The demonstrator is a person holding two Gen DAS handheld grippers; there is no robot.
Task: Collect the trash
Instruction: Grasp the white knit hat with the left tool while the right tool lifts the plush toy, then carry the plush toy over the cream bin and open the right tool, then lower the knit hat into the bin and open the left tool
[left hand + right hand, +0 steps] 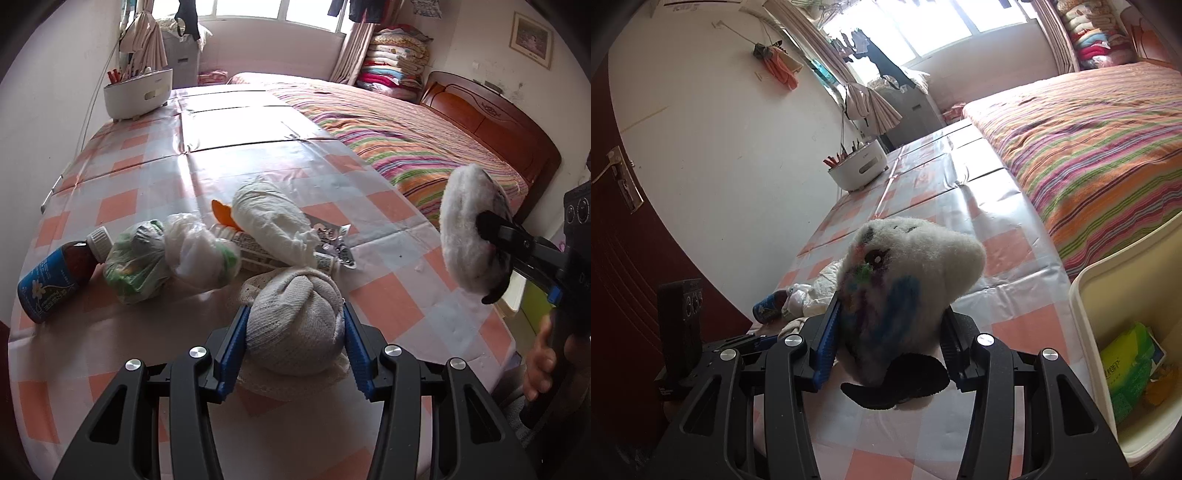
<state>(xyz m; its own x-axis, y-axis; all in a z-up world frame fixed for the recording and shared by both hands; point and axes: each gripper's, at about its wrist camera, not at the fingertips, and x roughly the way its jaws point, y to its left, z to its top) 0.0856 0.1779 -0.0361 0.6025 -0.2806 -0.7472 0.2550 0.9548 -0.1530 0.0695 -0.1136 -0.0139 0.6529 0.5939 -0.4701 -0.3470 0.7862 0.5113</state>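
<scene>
Bedroom daylight falls across a long counter point(155, 206) under a glossy orange-and-white checked cloth, set beside a bed point(406, 133) with a striped cover. Trash lies in a loose cluster on the near part of the counter: a brown bottle with a blue label point(51, 280) on its side, a knotted greenish plastic bag point(135, 262), a whitish plastic bag point(195, 254) touching it, a crumpled paper wad point(273, 225) over some flat packaging, and, nearest, a balled white knit cloth point(299, 325).

The left hand-held gripper point(295, 332) has its blue pads against both flanks of the knit ball, jaws at a middling width, so it appears to be gripping the ball, which seems not yet lifted off the cloth. The right hand-held gripper point(890, 332) holds a fluffy white pad smeared with blue and green stains point(908, 280) clear above the counter. Close at its right stands a cream bin point(1108, 295), already holding a green packet point(1126, 369).

As I read it, the step in hand is picking and carrying. Next, the right hand needs to swing over the bin's rim and open; the left must lift the ball without snagging the lacy fabric under it.
</scene>
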